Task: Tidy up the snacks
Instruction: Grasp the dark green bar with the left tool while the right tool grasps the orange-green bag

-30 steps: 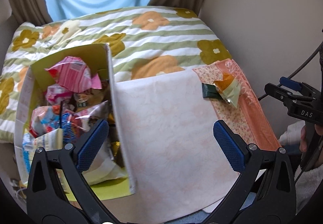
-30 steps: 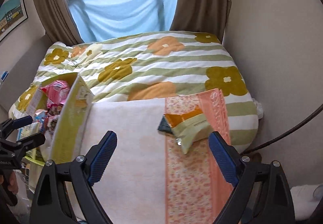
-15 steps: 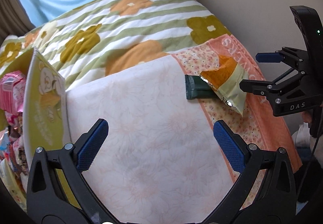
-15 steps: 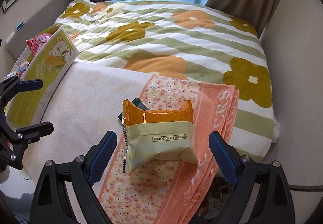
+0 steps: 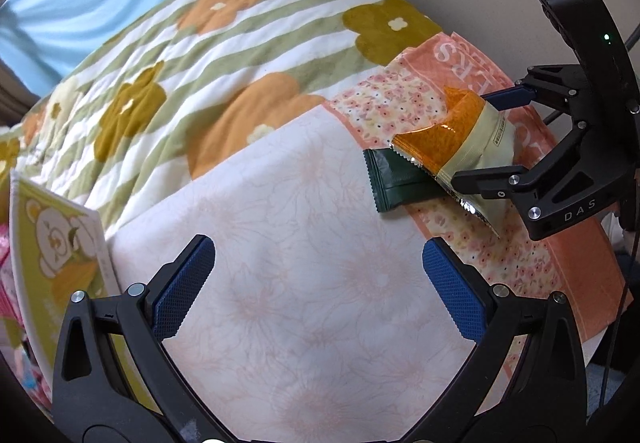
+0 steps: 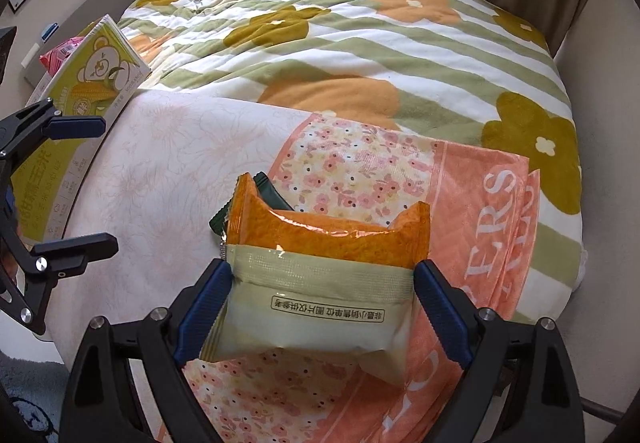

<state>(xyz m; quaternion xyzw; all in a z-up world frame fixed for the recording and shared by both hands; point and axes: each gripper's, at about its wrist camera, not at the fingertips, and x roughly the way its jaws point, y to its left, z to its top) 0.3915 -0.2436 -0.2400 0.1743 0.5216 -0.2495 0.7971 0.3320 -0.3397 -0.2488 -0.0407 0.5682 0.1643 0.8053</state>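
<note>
Your right tool (image 6: 320, 307) stands wide, straddling the orange-and-cream foil snack packet (image 6: 320, 283), pads beside its edges, not visibly pressing. It lies atop a dark green wrapper (image 5: 400, 183) on the peach floral towel (image 6: 460, 203). Likely light, crinkly, slippery: pinch its sides. Your left tool (image 5: 318, 283) hangs wide, empty, over the soft bed.
</note>
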